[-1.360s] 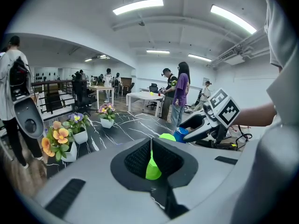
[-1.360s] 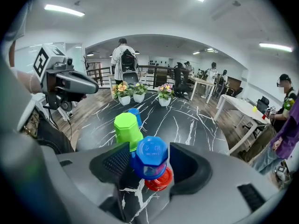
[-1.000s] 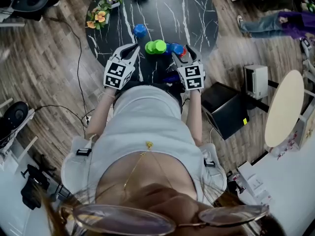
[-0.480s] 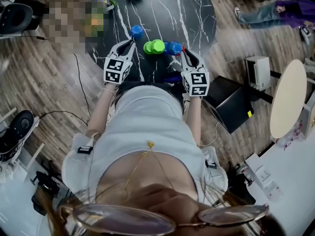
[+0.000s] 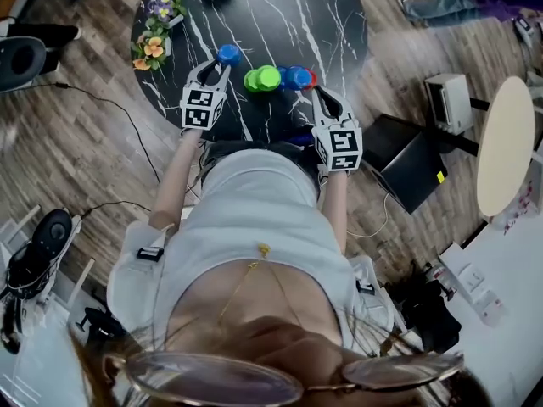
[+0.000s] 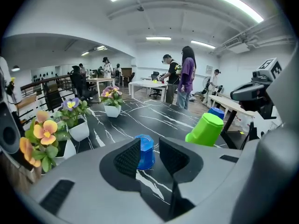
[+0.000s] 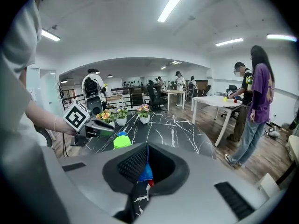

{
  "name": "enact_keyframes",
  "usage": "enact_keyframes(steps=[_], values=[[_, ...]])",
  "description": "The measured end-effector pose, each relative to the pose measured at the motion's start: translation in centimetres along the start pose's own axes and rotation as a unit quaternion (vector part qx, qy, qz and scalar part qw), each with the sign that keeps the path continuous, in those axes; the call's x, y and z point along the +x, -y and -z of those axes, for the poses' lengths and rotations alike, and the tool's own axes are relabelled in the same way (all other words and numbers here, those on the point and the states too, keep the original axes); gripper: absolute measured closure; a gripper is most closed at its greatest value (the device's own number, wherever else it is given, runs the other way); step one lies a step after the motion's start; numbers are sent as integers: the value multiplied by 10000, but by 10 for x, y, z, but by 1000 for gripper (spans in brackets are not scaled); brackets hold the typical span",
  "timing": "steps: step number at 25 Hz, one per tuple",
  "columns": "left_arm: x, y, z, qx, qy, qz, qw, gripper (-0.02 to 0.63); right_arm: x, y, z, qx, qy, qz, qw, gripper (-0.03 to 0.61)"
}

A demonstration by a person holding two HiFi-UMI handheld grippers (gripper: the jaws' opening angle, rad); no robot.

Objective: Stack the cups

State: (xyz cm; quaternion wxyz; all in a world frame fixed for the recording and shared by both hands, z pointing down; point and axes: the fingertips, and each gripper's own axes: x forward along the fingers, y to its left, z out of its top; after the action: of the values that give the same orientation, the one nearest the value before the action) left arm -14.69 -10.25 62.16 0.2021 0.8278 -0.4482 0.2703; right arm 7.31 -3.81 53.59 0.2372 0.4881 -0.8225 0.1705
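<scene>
On my screen the left gripper point(image 6: 148, 143), whose jaws have just been opening, covers the left side of the small blue cup point(image 6: 147, 154) with its left pad. At the right of that view, a second blue cup point(image 6: 216, 112) shows only its top behind the green cup point(image 6: 205, 129). The right gripper point(image 7: 145, 149) has just closed its jaws. The narrow slit leaves me only a strip of a blue cup point(image 7: 145, 173) and a red sliver point(image 7: 150, 183), and I cannot judge contact. In the head view, the person's torso point(image 5: 254, 202) hides the near edge of the table point(image 5: 280, 15).
</scene>
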Motion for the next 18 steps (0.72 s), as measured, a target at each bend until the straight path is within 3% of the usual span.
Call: enact_keyframes(steps=[8,18], values=[[32,-10,8,236,-321,-41,9992,368,-10,-1,10,117,-46,174,9998,558],[62,-19,21,404,-699,-149,9966,364,-26,8,25,227,-160,502,9984,557]])
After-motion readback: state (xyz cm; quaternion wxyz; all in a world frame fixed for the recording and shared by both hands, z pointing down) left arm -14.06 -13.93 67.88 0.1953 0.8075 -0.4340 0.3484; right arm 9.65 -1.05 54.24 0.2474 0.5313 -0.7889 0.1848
